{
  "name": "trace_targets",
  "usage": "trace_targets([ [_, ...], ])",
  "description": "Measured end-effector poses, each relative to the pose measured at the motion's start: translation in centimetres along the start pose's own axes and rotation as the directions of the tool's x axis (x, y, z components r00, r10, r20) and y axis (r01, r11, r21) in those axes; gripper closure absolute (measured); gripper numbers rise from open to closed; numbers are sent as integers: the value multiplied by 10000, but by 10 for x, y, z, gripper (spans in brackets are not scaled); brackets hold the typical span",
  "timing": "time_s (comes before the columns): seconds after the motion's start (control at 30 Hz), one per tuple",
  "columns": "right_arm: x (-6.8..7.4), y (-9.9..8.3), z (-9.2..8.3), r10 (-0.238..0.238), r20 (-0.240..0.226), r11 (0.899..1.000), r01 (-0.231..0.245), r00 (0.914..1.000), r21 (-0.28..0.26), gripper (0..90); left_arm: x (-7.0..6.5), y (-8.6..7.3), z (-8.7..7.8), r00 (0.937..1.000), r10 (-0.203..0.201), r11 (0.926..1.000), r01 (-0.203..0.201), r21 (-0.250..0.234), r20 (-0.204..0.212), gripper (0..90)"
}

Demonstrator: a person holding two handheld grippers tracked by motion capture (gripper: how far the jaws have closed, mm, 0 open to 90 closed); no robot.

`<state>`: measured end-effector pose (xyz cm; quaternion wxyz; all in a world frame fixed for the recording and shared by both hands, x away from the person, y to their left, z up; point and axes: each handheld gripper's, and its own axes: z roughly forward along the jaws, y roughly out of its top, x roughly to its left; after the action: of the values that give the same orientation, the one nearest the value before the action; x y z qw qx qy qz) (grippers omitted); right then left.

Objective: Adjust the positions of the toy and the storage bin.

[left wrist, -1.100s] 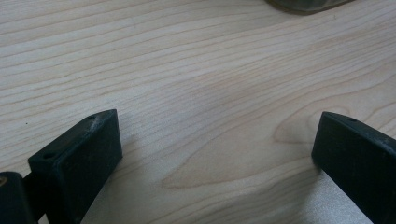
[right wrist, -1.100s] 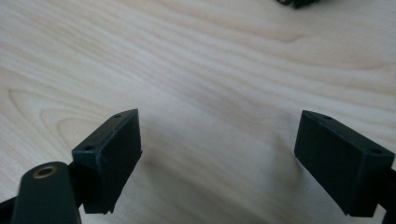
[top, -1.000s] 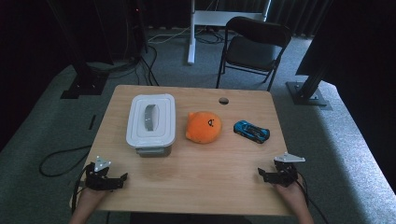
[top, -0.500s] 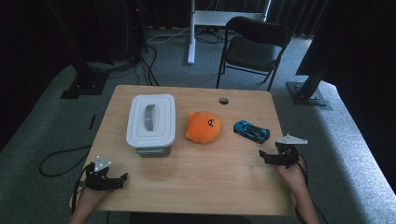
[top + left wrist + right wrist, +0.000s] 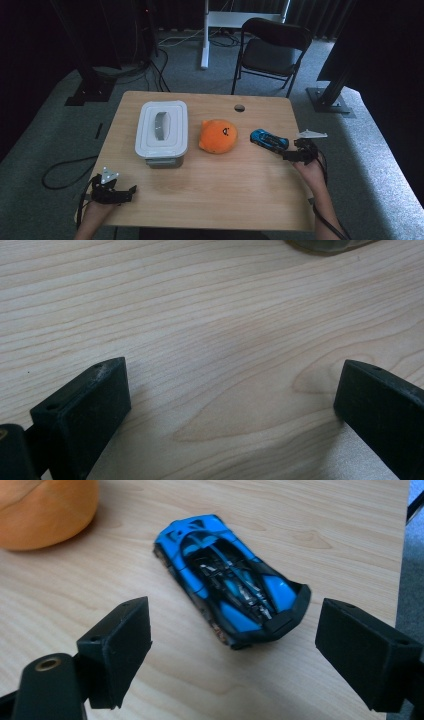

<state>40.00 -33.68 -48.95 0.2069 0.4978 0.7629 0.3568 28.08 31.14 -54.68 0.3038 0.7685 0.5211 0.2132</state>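
right gripper point(image 5: 232, 645): jaws wide, just short of blue toy car point(image 5: 230, 577)
car: 12 o'clock of it
left gripper point(image 5: 232, 410): jaws wide, empty

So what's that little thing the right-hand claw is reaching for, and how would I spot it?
Find the wooden table, then look along its right side, just past the round orange plush toy. There lies a small blue toy car, right in front of the open right gripper. It is the only blue, shiny, hard-edged thing there.

wooden table point(image 5: 225, 185) | white lidded box point(image 5: 162, 128) | orange plush point(image 5: 218, 136) | blue toy car point(image 5: 269, 139)
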Motion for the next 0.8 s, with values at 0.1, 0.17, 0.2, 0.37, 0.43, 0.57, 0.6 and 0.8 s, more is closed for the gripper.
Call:
trace_targets([
  [0.1, -7, -1, 5, 183, 197, 9997, -186, 9996, 149, 140, 0, 0, 0, 10000, 1, 10000, -1, -1, 0, 20],
  [0.17, -10, -1, 8, 316, 261, 9993, -321, 9992, 168, 140, 0, 0, 0, 10000, 2, 10000, -2, 0, 0, 20],
  [0.2, -12, 0, 9, 525, 165, 9986, -526, 9985, 97, 141, 0, 0, 0, 10000, 0, 10000, 0, 0, 0, 19],
  [0.37, -14, 12, 17, 506, 66, 9986, -507, 9987, 154, 140, 0, 0, 0, 10000, 3, 10000, -3, 3, -3, 20],
  [0.43, -15, 17, 21, 657, 114, 9976, -659, 9978, 214, 141, 0, 0, 0, 10000, 1, 10000, -1, 2, -2, 20],
  [0.57, -22, 21, 28, 1077, 518, 9930, -1099, 9928, 427, 170, 0, 0, 0, 10000, 1, 10000, -1, 1, -4, 20],
  [0.6, -25, 21, 29, 1200, 680, 9913, -1233, 9904, 469, 206, 0, 0, 0, 10000, 2, 10000, -2, 0, -4, 20],
  [0.8, -32, 17, 27, 1976, 907, 9786, -2019, 9761, 407, 365, 0, 0, 0, 10000, 2, 10000, -2, 1, -4, 20],
])
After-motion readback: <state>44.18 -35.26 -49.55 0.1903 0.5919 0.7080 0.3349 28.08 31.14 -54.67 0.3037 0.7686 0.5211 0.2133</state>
